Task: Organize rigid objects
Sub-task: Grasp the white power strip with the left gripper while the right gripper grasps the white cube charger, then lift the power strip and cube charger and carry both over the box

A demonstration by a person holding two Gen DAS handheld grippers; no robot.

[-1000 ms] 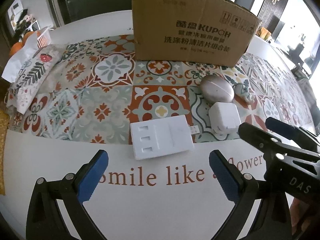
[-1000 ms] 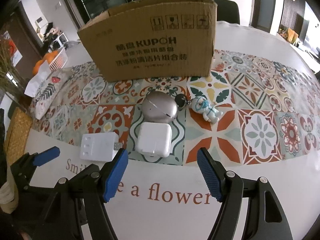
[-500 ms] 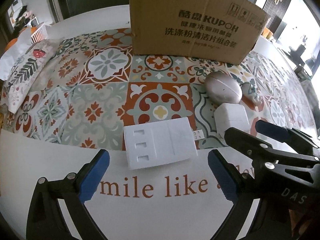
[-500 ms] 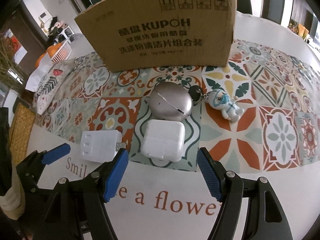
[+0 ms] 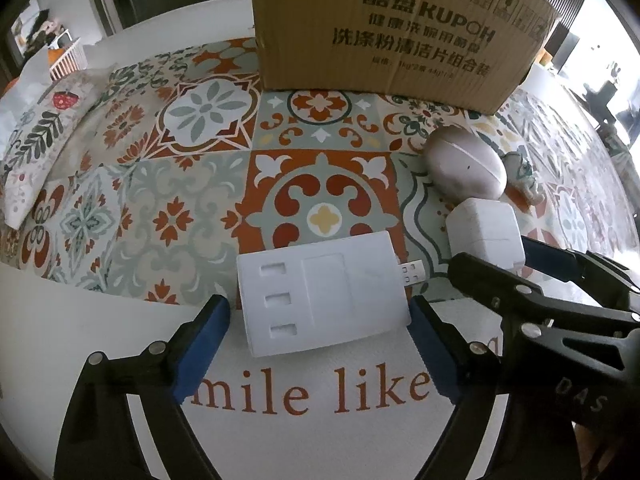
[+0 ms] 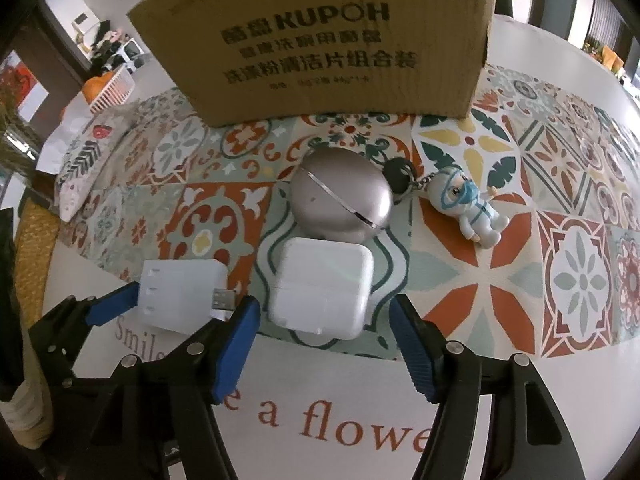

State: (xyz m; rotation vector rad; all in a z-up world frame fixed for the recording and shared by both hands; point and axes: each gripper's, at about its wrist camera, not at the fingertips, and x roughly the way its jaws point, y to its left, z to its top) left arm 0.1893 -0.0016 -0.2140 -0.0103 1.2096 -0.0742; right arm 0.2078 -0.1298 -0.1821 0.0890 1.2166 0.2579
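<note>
Blue-padded fingers of the left gripper were closing around the white USB hub, one pad at nine o'clock of it and one at three, neither visibly pressing yet. Over on the right gripper, the jaws were narrowing too, bracketing the near end of the white power adapter with a gap showing on both sides. Both white pieces lay side by side at the near edge of the patterned table mat. At twelve o'clock of the adapter, touching it, sat the silver egg-shaped case; at two o'clock lay the masked figurine keychain. Beyond them all stood the cardboard box.
</note>
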